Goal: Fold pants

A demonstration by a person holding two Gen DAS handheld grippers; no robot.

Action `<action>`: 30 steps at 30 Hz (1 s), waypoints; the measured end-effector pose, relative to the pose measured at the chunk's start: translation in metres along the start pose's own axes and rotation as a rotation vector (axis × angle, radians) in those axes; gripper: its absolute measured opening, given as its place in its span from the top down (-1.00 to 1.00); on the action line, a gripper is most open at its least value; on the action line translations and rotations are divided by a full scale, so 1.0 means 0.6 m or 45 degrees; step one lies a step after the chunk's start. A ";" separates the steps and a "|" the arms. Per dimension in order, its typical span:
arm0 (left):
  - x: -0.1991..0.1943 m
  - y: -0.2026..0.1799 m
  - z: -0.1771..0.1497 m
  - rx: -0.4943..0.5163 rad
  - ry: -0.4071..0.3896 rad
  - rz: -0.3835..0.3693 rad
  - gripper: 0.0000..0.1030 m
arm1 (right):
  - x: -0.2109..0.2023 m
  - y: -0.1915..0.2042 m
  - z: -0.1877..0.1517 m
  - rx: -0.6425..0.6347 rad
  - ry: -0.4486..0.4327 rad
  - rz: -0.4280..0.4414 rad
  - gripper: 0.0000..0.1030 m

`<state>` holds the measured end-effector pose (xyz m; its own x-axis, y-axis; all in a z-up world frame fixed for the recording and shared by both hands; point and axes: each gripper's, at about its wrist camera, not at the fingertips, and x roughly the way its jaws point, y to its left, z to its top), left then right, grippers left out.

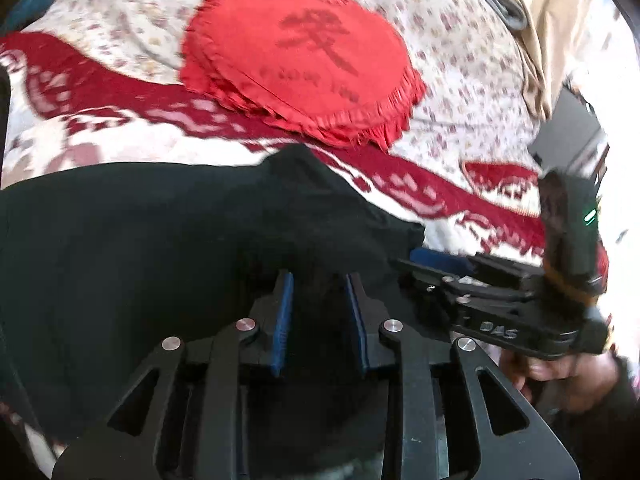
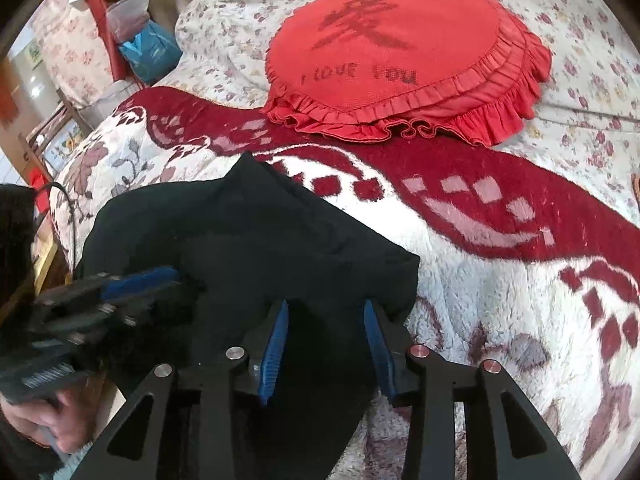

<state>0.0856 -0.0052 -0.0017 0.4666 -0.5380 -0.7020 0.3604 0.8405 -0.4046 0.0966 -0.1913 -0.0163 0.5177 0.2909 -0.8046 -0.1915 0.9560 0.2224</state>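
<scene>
We see a red ruffled cushion lying well beyond the black pants on the bed's red-and-white blanket; bags sit past the bed's far-left corner. The pants lie bunched near the bed's near edge. Our left gripper has narrowly parted jaws over the cloth, pinching nothing we can make out; our right gripper has wider-spread jaws straddling the pants' corner.

Black pants cut off at the left and bottom edges of the left wrist view, lower part hidden behind the left gripper; in the right wrist view, run under the right gripper and out of frame below; motion-blurred red pillow, lettering unreadable in the left wrist view; hand at the lower left corner smeared, mostly cropped; clutter beyond the bed too small to identify.
</scene>
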 end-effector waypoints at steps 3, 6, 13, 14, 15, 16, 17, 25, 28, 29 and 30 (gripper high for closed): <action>-0.072 0.026 -0.008 -0.069 -0.088 0.012 0.05 | -0.010 0.005 0.003 0.012 0.007 -0.007 0.26; -0.154 0.082 -0.039 -0.183 -0.201 -0.021 -0.23 | -0.053 0.013 -0.002 0.038 -0.095 0.025 0.26; -0.242 0.299 -0.168 -0.860 -0.380 -0.173 -0.35 | -0.127 0.039 -0.026 -0.103 -0.295 -0.166 0.26; -0.235 0.324 -0.182 -0.954 -0.390 -0.207 -0.35 | -0.124 0.035 -0.026 -0.091 -0.286 -0.174 0.26; -0.228 0.337 -0.189 -1.011 -0.393 -0.244 -0.35 | -0.120 0.030 -0.024 -0.073 -0.269 -0.175 0.26; -0.215 0.349 -0.195 -1.070 -0.391 -0.324 -0.35 | -0.117 0.026 -0.022 -0.055 -0.260 -0.182 0.26; -0.200 0.359 -0.197 -1.122 -0.376 -0.384 -0.35 | -0.114 0.022 -0.022 -0.037 -0.256 -0.190 0.26; -0.162 0.379 -0.201 -1.159 -0.402 -0.360 -0.35 | -0.098 0.017 -0.027 -0.025 -0.200 -0.210 0.26; -0.150 0.392 -0.209 -1.178 -0.408 -0.380 -0.35 | -0.096 0.018 -0.028 -0.032 -0.194 -0.214 0.26; -0.152 0.391 -0.213 -1.179 -0.417 -0.383 -0.35 | -0.096 0.018 -0.028 -0.032 -0.194 -0.215 0.26; -0.152 0.390 -0.213 -1.167 -0.418 -0.377 -0.35 | -0.096 0.018 -0.029 -0.032 -0.195 -0.217 0.26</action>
<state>0.0243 0.2485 -0.1070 0.7074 -0.6076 -0.3611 -0.1962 0.3220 -0.9262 0.0505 -0.1984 0.0228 0.6642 0.1298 -0.7362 -0.1101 0.9911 0.0754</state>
